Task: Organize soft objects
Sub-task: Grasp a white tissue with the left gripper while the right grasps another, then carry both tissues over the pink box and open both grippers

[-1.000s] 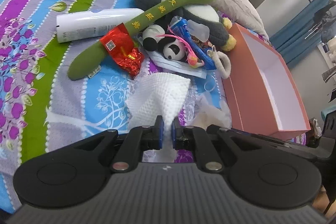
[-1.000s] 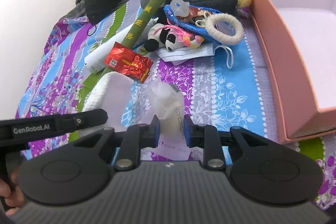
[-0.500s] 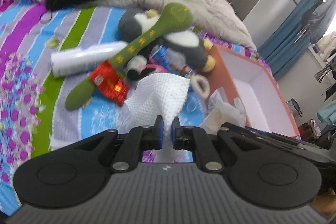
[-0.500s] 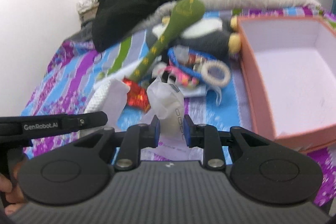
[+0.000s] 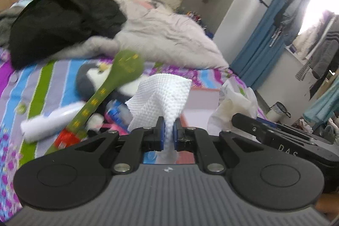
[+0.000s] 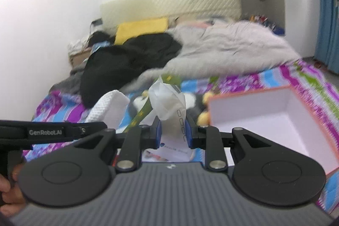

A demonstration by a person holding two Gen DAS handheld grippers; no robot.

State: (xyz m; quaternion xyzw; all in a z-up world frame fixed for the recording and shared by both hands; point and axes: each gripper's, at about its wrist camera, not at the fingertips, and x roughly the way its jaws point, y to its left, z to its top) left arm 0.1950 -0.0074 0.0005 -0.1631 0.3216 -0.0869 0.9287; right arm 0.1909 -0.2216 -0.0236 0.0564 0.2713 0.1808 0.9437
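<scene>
My left gripper (image 5: 168, 130) is shut on a white dimpled paper towel (image 5: 163, 94), which fans out above the pads and hangs clear of the bed. My right gripper (image 6: 173, 130) is shut on a crumpled translucent plastic packet (image 6: 169, 103) with printed marks, also lifted. Each view shows the other gripper beside it: the towel (image 6: 108, 107) at left in the right wrist view, the packet (image 5: 233, 105) at right in the left wrist view. An open orange box with a white inside (image 6: 269, 118) sits on the bed to the right.
On the striped bedspread (image 5: 42, 86) lie a green plush spoon (image 5: 112, 86), a grey-and-white plush toy (image 5: 89, 77), a white tube (image 5: 50, 122), a red wrapper (image 5: 67, 139) and small items. Black clothing (image 5: 61, 24) and a grey blanket (image 5: 165, 35) are heaped behind. A hand (image 6: 8, 187) shows at lower left.
Both grippers have risen off the bed and tilted up, each carrying its item along. The bed clutter and the box now lie lower and farther away; the headboard and wall have come into view.
</scene>
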